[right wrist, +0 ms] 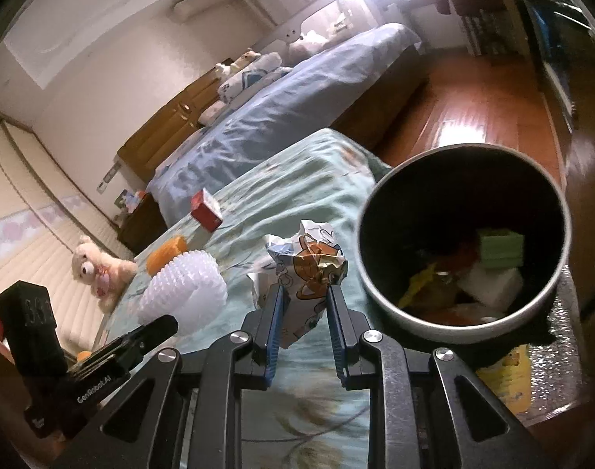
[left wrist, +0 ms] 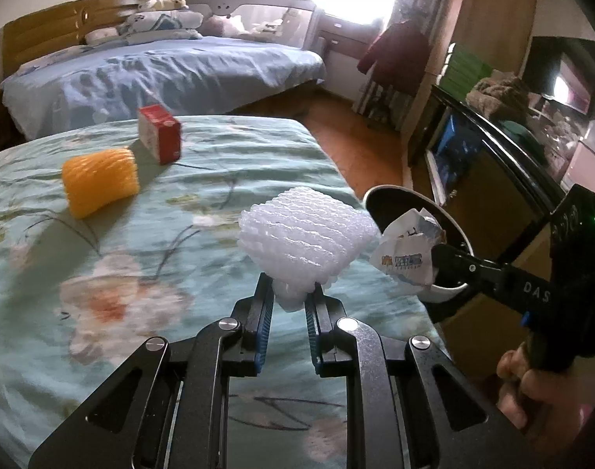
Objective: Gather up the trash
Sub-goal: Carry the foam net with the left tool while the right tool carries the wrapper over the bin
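Note:
My left gripper (left wrist: 290, 291) is shut on a white foam net sleeve (left wrist: 307, 240), held above the teal bedspread (left wrist: 149, 258). That sleeve (right wrist: 184, 293) also shows at the left of the right wrist view, with the left gripper (right wrist: 168, 322) under it. My right gripper (right wrist: 306, 293) is shut on a crumpled printed wrapper (right wrist: 305, 262), just left of the round trash bin (right wrist: 379, 297). In the left wrist view the wrapper (left wrist: 407, 250) hangs at the bin's rim (left wrist: 399, 191), held by the right gripper (left wrist: 440, 260). The bin holds several pieces of trash, among them a green box (right wrist: 500, 248).
An orange foam sleeve (left wrist: 100, 181) and a red-and-white carton (left wrist: 158, 138) lie further back on the bedspread. A teddy bear (right wrist: 98, 269) sits at the bed's far side. A second bed with blue sheets (left wrist: 160, 74) stands beyond. Wooden floor (left wrist: 348, 133) and a cabinet (left wrist: 489, 179) lie to the right.

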Demonstrator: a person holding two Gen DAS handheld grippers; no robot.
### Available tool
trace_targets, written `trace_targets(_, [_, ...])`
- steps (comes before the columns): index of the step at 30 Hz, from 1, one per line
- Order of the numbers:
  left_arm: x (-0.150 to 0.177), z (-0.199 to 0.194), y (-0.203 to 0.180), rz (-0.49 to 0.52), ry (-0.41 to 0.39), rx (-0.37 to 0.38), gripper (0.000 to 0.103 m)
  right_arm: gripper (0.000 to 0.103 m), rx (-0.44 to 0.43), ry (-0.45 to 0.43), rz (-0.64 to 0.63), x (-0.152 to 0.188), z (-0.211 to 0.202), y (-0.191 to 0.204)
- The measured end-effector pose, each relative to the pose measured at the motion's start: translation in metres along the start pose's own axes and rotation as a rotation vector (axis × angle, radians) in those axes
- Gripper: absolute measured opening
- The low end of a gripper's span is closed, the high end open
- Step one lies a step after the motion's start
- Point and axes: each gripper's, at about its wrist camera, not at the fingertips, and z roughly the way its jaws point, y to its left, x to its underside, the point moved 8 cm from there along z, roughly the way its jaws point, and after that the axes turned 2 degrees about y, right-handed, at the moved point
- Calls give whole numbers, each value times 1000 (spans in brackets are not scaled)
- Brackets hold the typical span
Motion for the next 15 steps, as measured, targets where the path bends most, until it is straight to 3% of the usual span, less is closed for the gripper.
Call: trace_targets(15, [-6,17,-46,64,18,43,15,23,72,-54,44,-11,-26,-43])
